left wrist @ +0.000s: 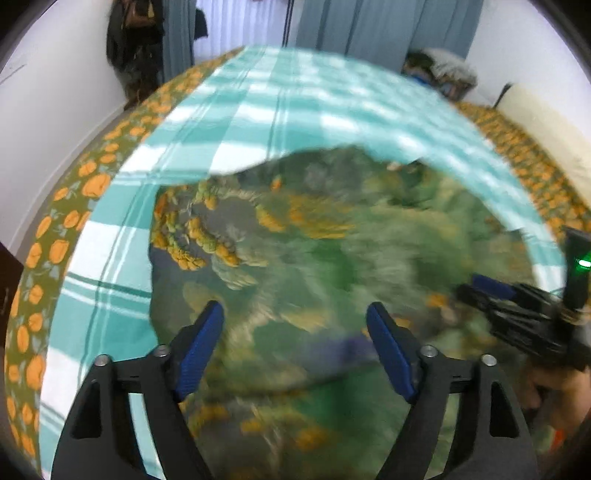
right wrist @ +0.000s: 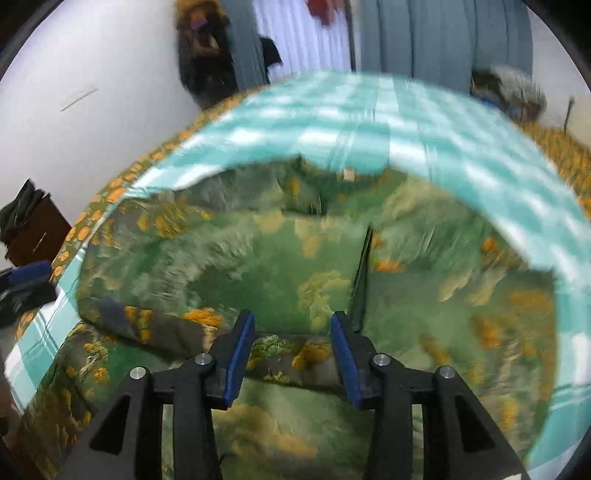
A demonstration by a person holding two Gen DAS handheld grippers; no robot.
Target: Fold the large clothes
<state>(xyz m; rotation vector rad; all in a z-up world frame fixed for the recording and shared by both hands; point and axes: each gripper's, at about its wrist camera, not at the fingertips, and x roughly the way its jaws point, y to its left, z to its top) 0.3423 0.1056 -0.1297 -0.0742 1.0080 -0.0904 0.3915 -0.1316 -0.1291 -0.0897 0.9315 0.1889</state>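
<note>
Garment under right gripper (jaws apart)

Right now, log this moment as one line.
left gripper: open above garment | right gripper: open, garment fold between fingers | floral garment: crumpled on checked sheet

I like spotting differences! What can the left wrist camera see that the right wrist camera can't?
Only the left wrist view shows a bunched, ruffled orange patch on the green flowery garment.

Only the right wrist view shows a dark straight slit in the garment and a dark brown box by the wall.

Both show the teal checked sheet, the curtains, and each other's gripper at the edge.
</note>
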